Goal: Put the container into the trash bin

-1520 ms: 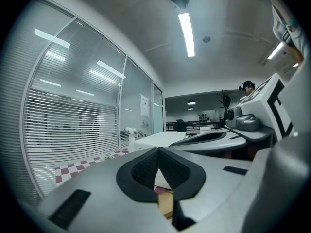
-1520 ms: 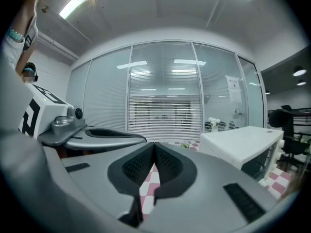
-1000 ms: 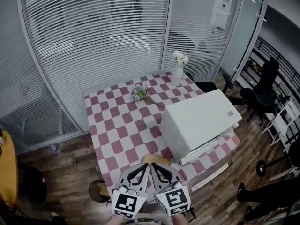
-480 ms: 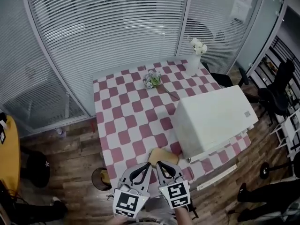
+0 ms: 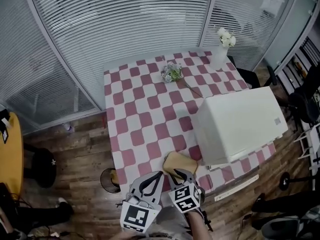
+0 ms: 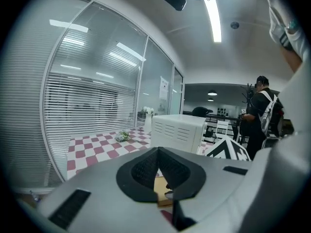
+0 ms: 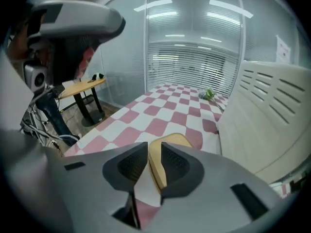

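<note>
A tan, shallow container (image 5: 180, 163) lies at the near edge of the red-and-white checked table (image 5: 145, 109). A small dark trash bin (image 5: 107, 180) stands on the wood floor by the table's near left corner. My right gripper (image 5: 181, 173) points down at the container's near edge; its jaws are opening. In the right gripper view the container (image 7: 172, 142) shows through the gap of that gripper (image 7: 154, 147), with the pads off it. My left gripper (image 5: 159, 174) hangs beside it, shut and empty (image 6: 156, 150), and the container (image 6: 160, 191) peeks out below its pads.
A big white appliance (image 5: 240, 124) fills the table's right side, close to the container. A small bouquet (image 5: 171, 73) and a white vase (image 5: 222, 49) sit at the far end. Glass walls with blinds run behind. A yellow round table (image 5: 7, 154) stands left, and a person (image 6: 262, 110) stands off to the right.
Both grippers have come down toward the table's near edge, the right one more and tipped further down. The right jaws have parted. The container now lies just ahead of the fingertips.
</note>
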